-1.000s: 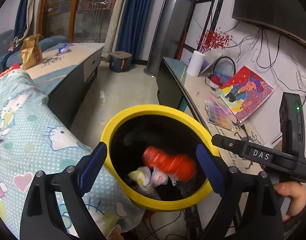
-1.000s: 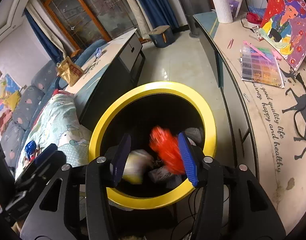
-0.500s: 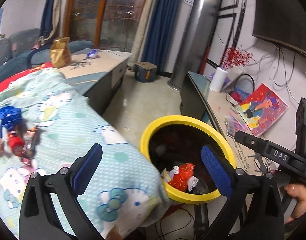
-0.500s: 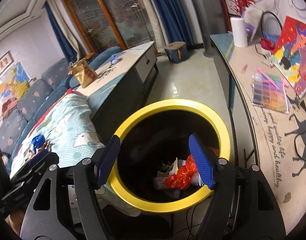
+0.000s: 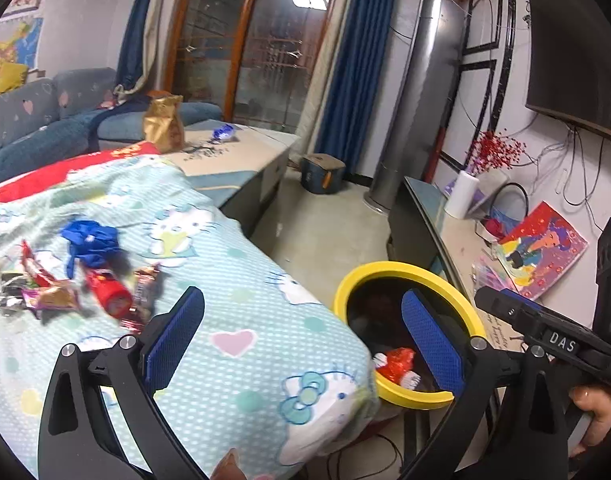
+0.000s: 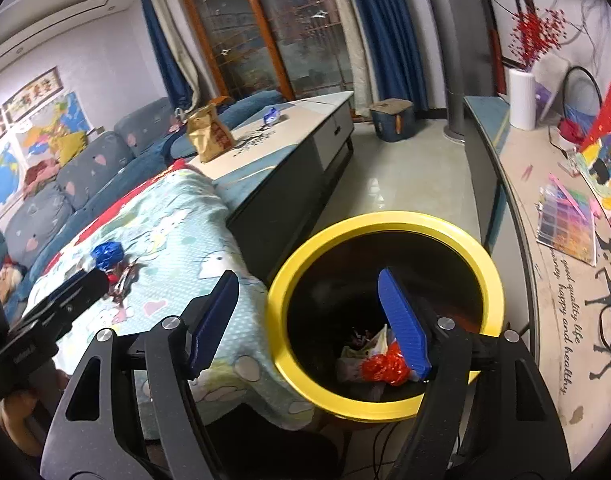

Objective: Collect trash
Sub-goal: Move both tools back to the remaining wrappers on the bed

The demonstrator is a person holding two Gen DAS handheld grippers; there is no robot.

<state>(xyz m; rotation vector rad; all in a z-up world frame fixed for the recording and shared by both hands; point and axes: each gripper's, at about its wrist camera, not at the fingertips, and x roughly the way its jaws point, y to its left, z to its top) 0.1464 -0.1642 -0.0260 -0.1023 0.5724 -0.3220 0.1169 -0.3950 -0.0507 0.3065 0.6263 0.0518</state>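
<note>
Trash is split between two places as I see it. Part of it already lies at the bottom of the yellow-rimmed bin (image 6: 385,224): a crinkled red wrapper (image 6: 385,366) on top of pale paper scraps, low in the dark round tub. What is left sits on the cartoon-print blanket (image 5: 241,320), at about nine o'clock in my left view: a crumpled blue foil wrapper (image 5: 90,240), a red cylindrical packet (image 5: 111,294), a brown candy wrapper (image 5: 145,292) and some purple and dark foil scraps (image 5: 33,296), all bunched close together. So I judge the job partly done, with that cluster yet to be fetched.

My left gripper (image 5: 301,328) has its tongs wide apart with nothing between them, above the blanket's edge. My right gripper (image 6: 309,316) also holds nothing, its tongs apart over the bin's rim at about six o'clock.

The wrappers look thin, shiny and creased, likely light and slippery. The blanket is soft, dotted cloth and rumpled; the bin's rim is smooth, glossy and hard.
</note>
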